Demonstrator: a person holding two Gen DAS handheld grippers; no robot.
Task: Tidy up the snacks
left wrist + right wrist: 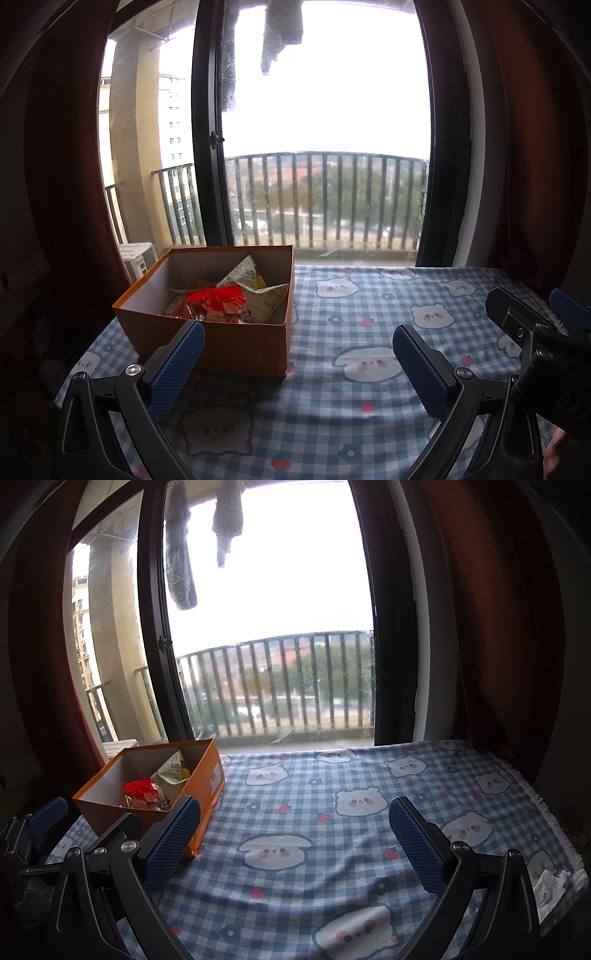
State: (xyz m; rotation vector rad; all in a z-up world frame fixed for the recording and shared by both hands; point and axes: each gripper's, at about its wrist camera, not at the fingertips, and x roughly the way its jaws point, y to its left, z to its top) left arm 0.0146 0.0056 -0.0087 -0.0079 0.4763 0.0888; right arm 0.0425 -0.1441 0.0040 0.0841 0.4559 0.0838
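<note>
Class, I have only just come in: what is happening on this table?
A person holds a claw in each hand over the checked cloth. Both the left claw and the right claw are open and empty. The snacks lie in the orange box; no snack shows on the cloth.

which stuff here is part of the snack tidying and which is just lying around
Job:
- orange box
- red snack bag inside it
- pale printed packets inside it
- left gripper, open
- right gripper, open

Lying about:
- checked cloth
- crumpled tissue on its edge
- curtains
- hanging laundry outside
</note>
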